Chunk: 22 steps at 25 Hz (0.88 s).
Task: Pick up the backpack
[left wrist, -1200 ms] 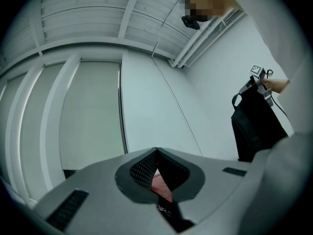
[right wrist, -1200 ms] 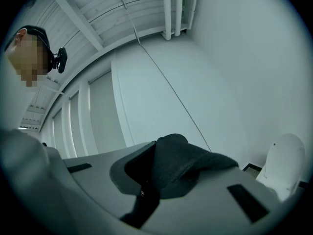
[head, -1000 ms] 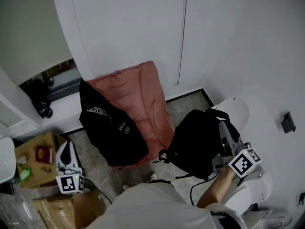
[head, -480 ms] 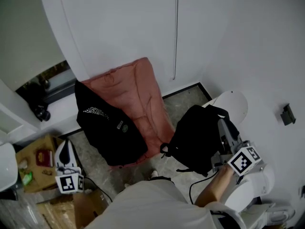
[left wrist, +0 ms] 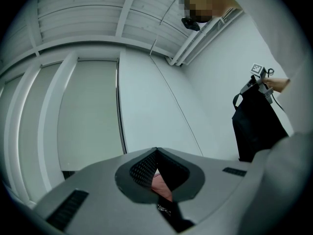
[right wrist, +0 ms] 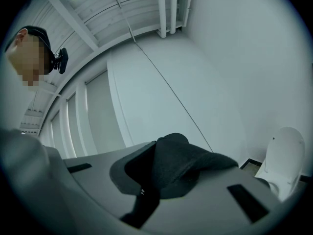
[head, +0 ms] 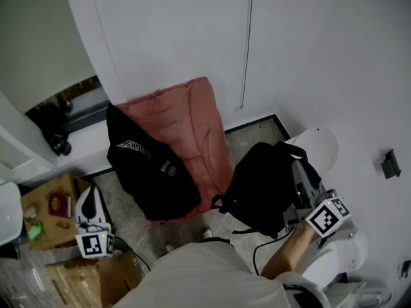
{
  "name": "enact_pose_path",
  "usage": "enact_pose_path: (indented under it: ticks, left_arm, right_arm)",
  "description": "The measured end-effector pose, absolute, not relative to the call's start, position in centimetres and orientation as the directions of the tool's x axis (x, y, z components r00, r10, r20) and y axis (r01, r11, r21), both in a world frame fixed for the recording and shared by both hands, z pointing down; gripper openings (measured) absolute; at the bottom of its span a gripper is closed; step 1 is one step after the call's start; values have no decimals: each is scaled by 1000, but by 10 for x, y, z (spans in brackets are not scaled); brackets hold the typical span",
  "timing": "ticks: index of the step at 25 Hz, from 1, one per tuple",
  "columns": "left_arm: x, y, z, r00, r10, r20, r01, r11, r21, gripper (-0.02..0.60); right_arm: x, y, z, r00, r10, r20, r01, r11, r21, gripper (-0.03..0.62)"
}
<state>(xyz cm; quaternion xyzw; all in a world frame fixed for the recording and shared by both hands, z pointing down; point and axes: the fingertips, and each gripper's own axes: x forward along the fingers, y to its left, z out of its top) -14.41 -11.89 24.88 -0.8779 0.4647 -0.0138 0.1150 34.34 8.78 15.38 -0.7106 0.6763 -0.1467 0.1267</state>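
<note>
The black backpack (head: 260, 194) hangs off the floor from its top handle (right wrist: 171, 168), which is pinched in my right gripper (head: 297, 167). In the right gripper view the jaws of my right gripper (right wrist: 164, 148) are closed on that black strap. The left gripper view shows the backpack (left wrist: 257, 124) dangling at the right, in front of the white wall. My left gripper (head: 90, 194) is held low at the left over the floor, and its jaws (left wrist: 156, 152) meet at the tip with nothing between them.
A pink quilt (head: 189, 127) lies on the floor against the white sliding door (head: 173, 37), with a black garment (head: 151, 175) draped over it. A white toilet (head: 321, 147) stands just behind the backpack. A cardboard box (head: 48, 210) sits at the lower left.
The backpack still hangs from my right gripper and has hardly shifted. The left gripper has kept its place; only the head camera swayed slightly.
</note>
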Motion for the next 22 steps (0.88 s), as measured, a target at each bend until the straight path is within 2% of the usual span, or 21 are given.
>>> enact_pose_path:
  ticks: [12, 22]
  left_arm:
    - [-130, -102, 248, 580, -810, -92, -806, -554, -207, 15]
    - [-123, -99, 245, 584, -806, -93, -805, -561, -191, 15]
  right_arm:
    - [325, 53, 161, -43, -998, 38, -914, 25, -404, 31]
    - [291, 11, 163, -150, -986, 78, -932, 114, -345, 29]
